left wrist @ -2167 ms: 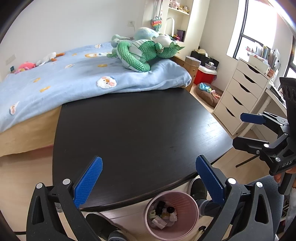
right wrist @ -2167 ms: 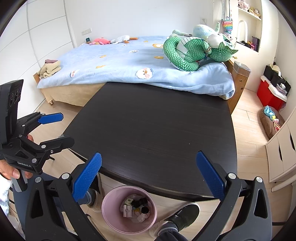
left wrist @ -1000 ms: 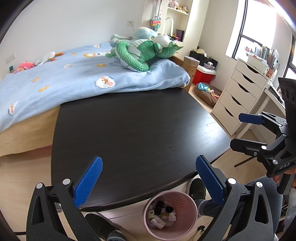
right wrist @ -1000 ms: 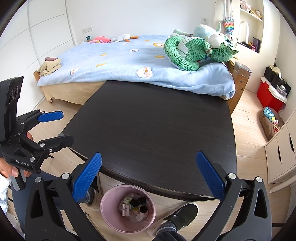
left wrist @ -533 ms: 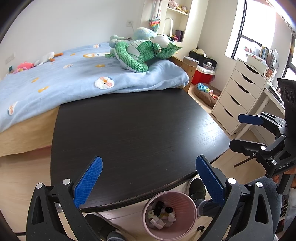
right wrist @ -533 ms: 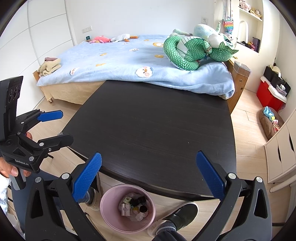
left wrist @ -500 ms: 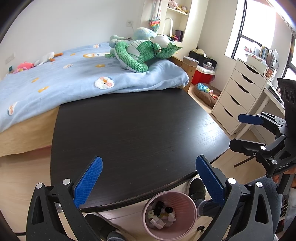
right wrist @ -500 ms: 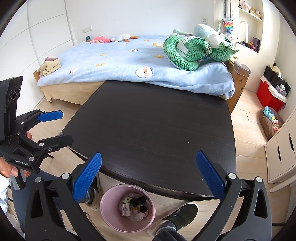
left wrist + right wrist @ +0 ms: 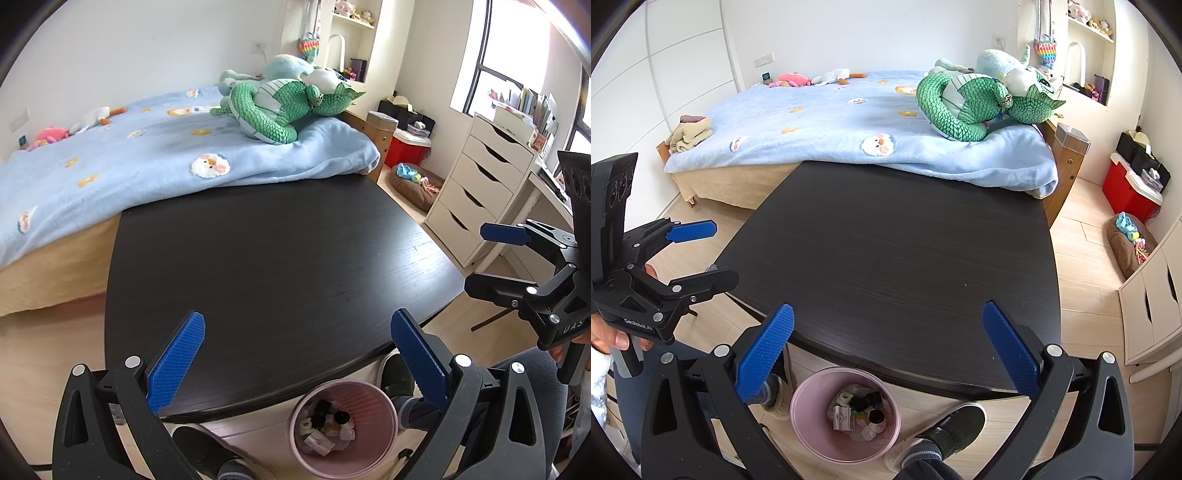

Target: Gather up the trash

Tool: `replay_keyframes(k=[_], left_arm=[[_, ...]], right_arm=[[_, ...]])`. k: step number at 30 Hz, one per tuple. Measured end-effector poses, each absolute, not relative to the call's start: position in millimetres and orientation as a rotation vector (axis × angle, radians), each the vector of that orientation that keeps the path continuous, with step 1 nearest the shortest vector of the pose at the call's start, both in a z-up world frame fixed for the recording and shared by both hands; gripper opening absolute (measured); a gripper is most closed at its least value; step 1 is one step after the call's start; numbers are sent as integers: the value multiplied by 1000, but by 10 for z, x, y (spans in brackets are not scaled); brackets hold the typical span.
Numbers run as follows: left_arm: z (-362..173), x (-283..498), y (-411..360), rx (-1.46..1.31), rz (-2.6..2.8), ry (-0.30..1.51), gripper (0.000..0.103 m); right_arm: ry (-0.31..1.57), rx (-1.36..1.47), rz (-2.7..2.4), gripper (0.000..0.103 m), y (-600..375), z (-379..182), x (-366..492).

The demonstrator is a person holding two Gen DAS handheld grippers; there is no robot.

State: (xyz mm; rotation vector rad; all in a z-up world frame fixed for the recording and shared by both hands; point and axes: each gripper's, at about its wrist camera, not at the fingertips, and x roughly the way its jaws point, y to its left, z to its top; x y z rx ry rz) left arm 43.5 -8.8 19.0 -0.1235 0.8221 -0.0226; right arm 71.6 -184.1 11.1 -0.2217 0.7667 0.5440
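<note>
Dark table (image 9: 277,266) top bare; pink bin (image 9: 809,435) w/ trash on floor (image 9: 1082,280).

Table (image 9: 277,266): dark matt wood-grain top. Bin (image 9: 805,406): smooth pink, prob. plastic. Blanket (image 9: 831,122): soft fleecy cloth. Gripper pads (image 9: 173,365): blue, textured.

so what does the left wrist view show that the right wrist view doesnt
Only the left wrist view shows the window, the full drawer fronts of the white chest of drawers, and the right gripper, open and empty.

Only the right wrist view shows the folded beige cloth at the bed's far corner, the panelled wall, and the left gripper, also open and empty.

Both show the bare black table, the pink bin holding trash below its near edge, the blue bed and the green plush dragon.
</note>
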Motion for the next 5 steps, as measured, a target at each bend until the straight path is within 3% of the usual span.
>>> replay_keyframes(k=[5], left_arm=[[187,441,-82,-125,-19,821,97]], right_arm=[[768,-223,545,100,-1846,108,717]])
